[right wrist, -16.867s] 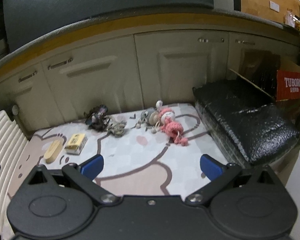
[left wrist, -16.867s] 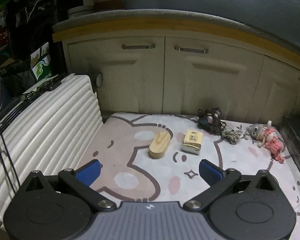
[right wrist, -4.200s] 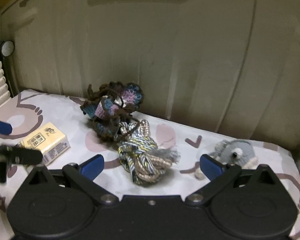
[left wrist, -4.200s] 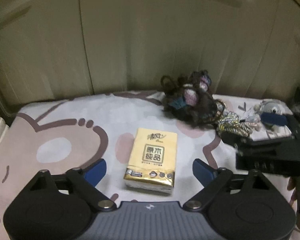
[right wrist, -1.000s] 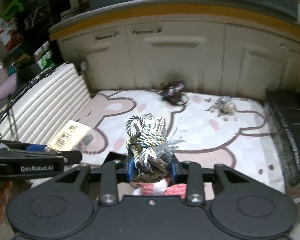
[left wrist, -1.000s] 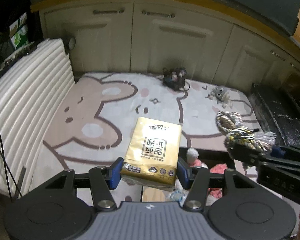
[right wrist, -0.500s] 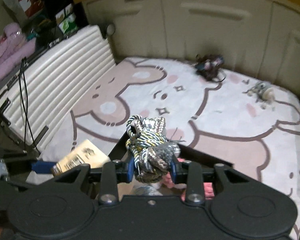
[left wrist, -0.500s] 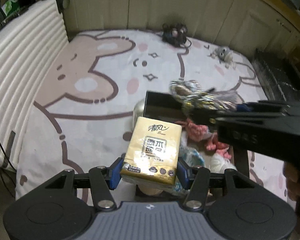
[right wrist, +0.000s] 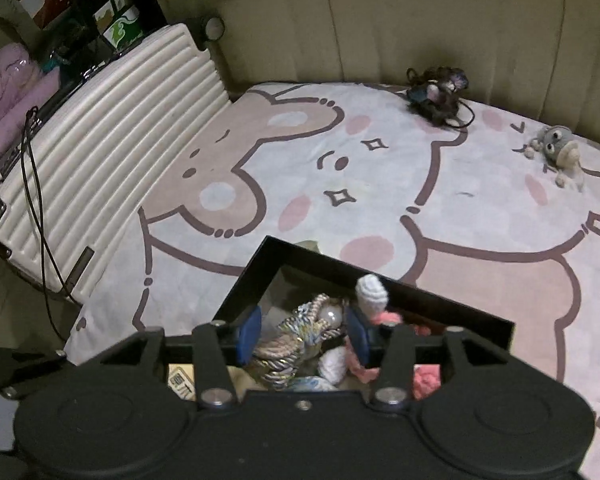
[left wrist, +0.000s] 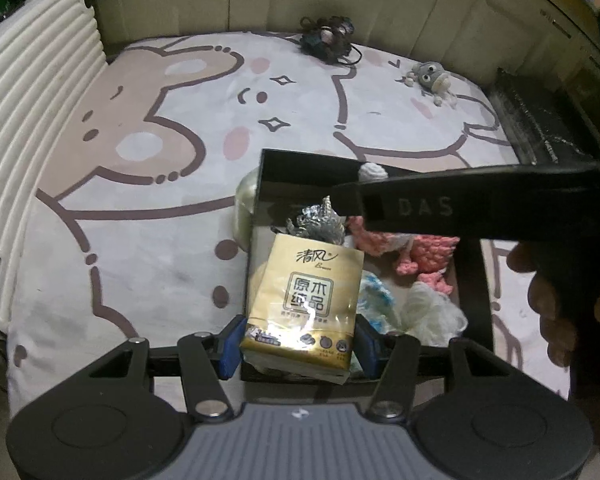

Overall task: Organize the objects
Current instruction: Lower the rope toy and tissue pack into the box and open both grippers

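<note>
My left gripper (left wrist: 300,346) is shut on a gold tissue pack (left wrist: 306,304) and holds it over the near edge of a black box (left wrist: 300,166). My right gripper (right wrist: 302,338) has its jaws apart over the same box (right wrist: 380,276). The braided rope bundle (right wrist: 296,344) lies between its blue pads in the box, and I cannot tell whether they still touch it. The bundle also shows in the left wrist view (left wrist: 318,224), below the right gripper's black body (left wrist: 480,210). A pink crochet toy (left wrist: 412,250) and white and blue yarn pieces (left wrist: 432,314) lie in the box.
The box stands on a bear-print mat (left wrist: 140,152). A dark crochet bundle (left wrist: 328,38) and a grey crochet toy (left wrist: 432,78) lie at the mat's far side by cream cabinet doors (right wrist: 420,20). A white ribbed suitcase (right wrist: 100,152) lies left; a black bag (left wrist: 540,120) right.
Both grippers have dropped toward the box. My right gripper's jaws have spread and the rope bundle has sunk down into the box. The left still grips the tissue pack.
</note>
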